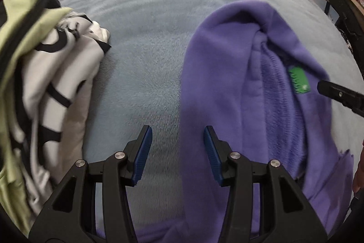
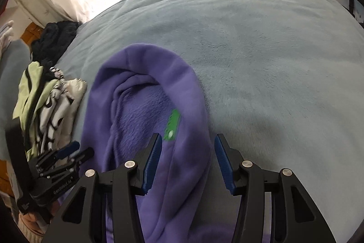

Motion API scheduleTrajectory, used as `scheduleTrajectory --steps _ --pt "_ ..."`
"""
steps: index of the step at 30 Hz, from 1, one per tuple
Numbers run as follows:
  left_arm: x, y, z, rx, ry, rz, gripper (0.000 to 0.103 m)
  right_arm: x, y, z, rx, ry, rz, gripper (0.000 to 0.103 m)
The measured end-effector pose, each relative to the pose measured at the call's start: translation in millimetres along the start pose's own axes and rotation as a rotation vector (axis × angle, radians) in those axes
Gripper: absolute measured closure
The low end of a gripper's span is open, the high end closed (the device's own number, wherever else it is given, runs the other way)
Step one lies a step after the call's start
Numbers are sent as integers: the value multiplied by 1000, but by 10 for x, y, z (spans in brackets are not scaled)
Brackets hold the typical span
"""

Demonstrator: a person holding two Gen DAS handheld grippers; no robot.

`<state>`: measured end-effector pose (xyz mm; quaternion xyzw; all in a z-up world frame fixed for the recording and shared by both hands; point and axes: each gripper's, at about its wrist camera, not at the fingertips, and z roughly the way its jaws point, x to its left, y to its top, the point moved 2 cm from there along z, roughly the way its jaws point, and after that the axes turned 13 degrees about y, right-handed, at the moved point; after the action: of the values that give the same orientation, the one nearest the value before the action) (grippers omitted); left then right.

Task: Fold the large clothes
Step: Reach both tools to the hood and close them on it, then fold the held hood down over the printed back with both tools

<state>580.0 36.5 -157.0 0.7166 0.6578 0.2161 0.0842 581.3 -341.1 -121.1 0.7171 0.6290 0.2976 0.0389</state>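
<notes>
My purple fleece hoodie point(image 2: 145, 120) lies hood-up mid-bed on the pale blue blanket point(image 2: 261, 49). My right gripper point(image 2: 187, 161) and left gripper point(image 1: 176, 149) both hover part-open, gripping nothing. Crumpled clothes point(image 1: 52, 65) crowd the bed's left edge.

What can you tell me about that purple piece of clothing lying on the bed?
The purple garment is a soft fleece hoodie, smooth outside and fuzzy inside. It lies on the pale blue blanket, its rounded hood toward the window, the opening facing up. A green label is sewn inside the neck. The cloth is rumpled, not folded. Both claws hang open above it, the left claw by its edge, the right claw near the label. Whether either touches it is unclear.
</notes>
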Motion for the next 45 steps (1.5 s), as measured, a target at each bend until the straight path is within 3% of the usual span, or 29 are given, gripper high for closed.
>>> scheduleTrajectory --steps 4,6,7,8,9,10,15,22,28,32,38,45 --pt "-80 53 183 5 7 4 51 -196 148 55 -54 -22 21 58" --pt "-96 57 239 7 3 -10 50 -245 46 96 -52 -39 18 89" --pt "-94 61 253 2 -6 -23 50 -291 69 107 -44 -54 13 91" --pt "-92 66 251 -6 -15 -31 51 -279 20 106 -53 -60 5 92" --pt "-79 94 273 -14 -34 -38 67 -270 14 85 -66 -66 -10 93" --pt "-73 91 260 -16 -70 -43 96 -246 9 68 -77 -71 -25 94" --pt "63 53 11 -58 -32 -80 100 -25 -32 -243 -161 -89 -99 95" --pt "383 -159 -741 -139 -54 -115 100 363 -312 -1076 -256 18 -159 95" --pt "569 -696 -1506 -180 -114 -99 100 696 -877 -1788 -287 50 -248 95" --pt "553 -1312 -1879 -193 -136 -55 100 752 -1489 -2084 -286 26 -322 95" --pt "506 -2294 -2036 -116 -124 17 100 582 -2368 -1968 -166 -80 -384 94" --pt "607 -3137 -2033 -32 -169 -23 100 453 -3380 -1771 -70 -119 -408 93"
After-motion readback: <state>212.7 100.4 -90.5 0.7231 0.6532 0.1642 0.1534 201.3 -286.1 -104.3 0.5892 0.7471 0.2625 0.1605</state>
